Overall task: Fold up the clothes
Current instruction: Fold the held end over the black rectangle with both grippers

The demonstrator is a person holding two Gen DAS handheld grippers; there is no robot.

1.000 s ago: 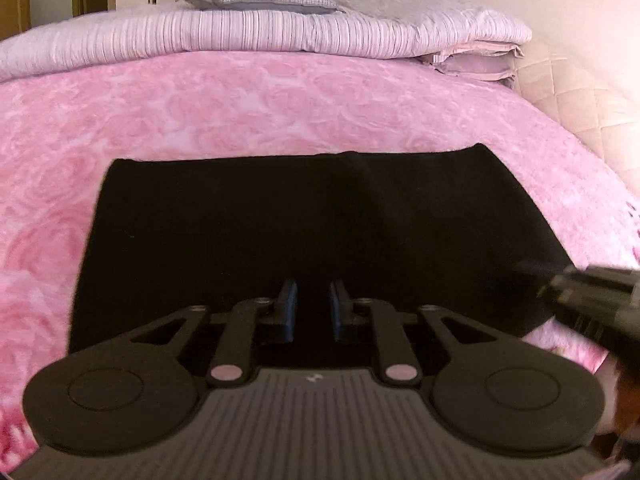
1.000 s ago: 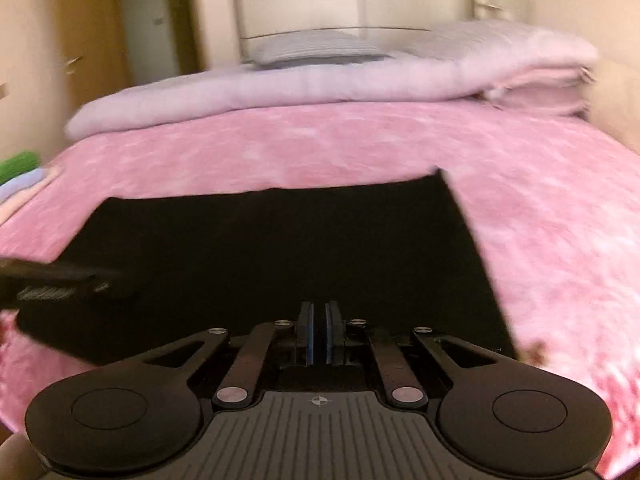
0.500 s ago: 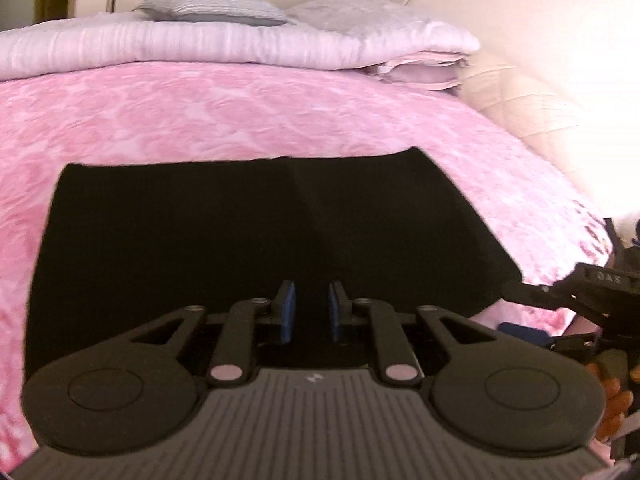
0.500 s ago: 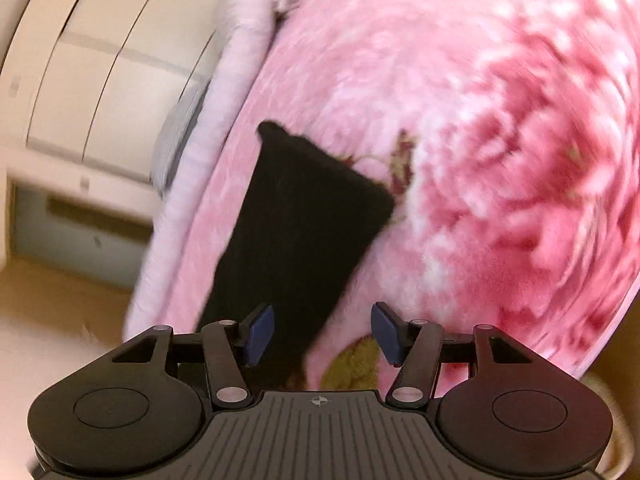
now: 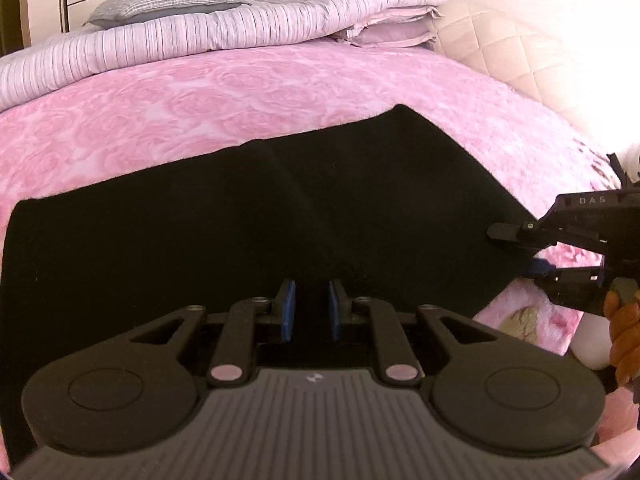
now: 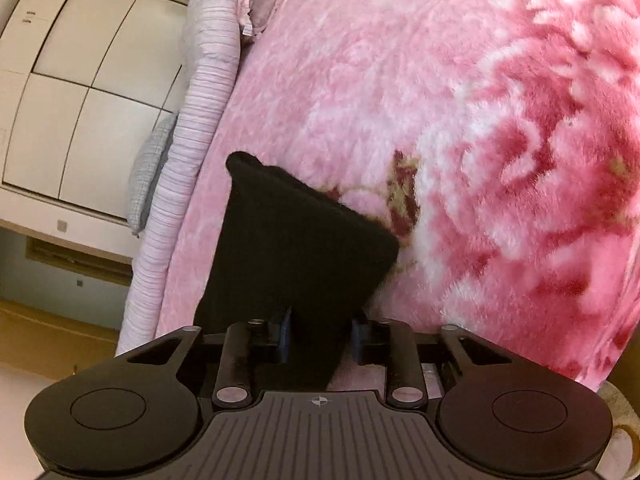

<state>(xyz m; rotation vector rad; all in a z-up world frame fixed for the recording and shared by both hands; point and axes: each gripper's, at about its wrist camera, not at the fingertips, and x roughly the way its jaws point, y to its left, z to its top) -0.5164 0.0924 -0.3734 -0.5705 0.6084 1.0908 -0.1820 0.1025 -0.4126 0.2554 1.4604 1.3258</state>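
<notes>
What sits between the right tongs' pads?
The black cloth: its near corner runs between the closing right tongs, seen in the right wrist view.

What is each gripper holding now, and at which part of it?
The right gripper is closing around the near corner of the black garment, not yet clamped. The left gripper is above the garment's near edge; whether it pinches fabric cannot be told.

A black garment (image 5: 260,216) lies flat on the pink floral blanket (image 5: 240,96). The left tool (image 5: 311,312) sits over the garment's near edge, its blue pads slightly apart. The right tool (image 5: 520,254), jaws closing, is at the garment's right corner. Lilac bedding (image 5: 224,32) lies beyond the garment.
</notes>
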